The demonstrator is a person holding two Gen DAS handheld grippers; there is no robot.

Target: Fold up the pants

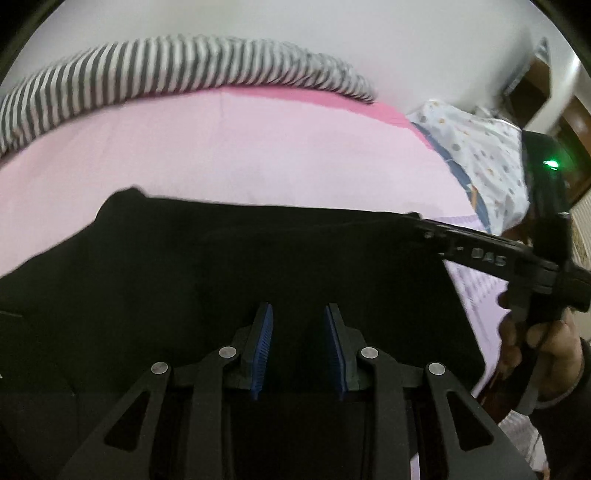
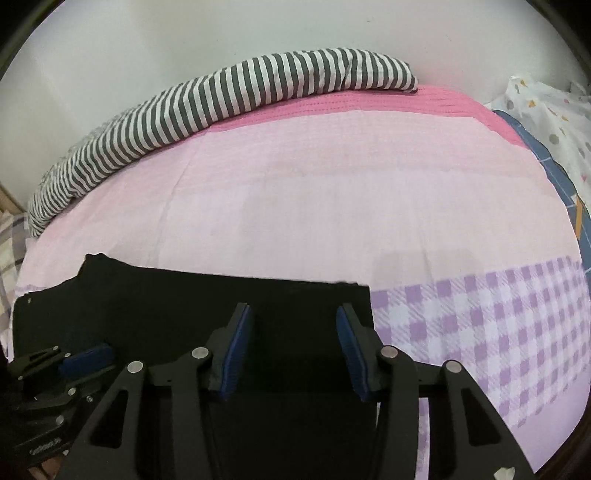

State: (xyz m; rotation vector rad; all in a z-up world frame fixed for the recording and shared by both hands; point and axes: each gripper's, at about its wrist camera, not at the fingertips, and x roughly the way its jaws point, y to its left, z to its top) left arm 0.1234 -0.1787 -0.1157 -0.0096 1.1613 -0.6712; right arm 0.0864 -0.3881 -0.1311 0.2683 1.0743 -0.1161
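Both claws stand apart with nothing between their blue pads: the left gripper (image 1: 298, 314) hovers low over the black pants (image 1: 229, 266), and the right gripper (image 2: 293, 314) does the same near the garment's right edge. In the left wrist view the right gripper (image 1: 424, 225) shows from the side, its tip at the far right corner of the cloth, though blur hides whether it touches. In the right wrist view the left gripper (image 2: 88, 356) lies low over the near left part of the pants (image 2: 207, 306).

Those pants are plain black and lie flat on the bed as a broad, roughly rectangular slab with a straight far edge, a clean right edge and a ragged, stepped far-left corner. No seams or folds can be made out in the dark fabric.

Under them is a pale pink bedspread (image 2: 332, 206) with a deeper pink band along its far side and a lilac-and-white checked strip (image 2: 498, 332) to the right. A grey-and-white striped cloth (image 2: 229, 99) is bunched along the far edge against a plain white wall (image 2: 184, 33). A white spotted pillow (image 2: 554, 122) sits at the far right.
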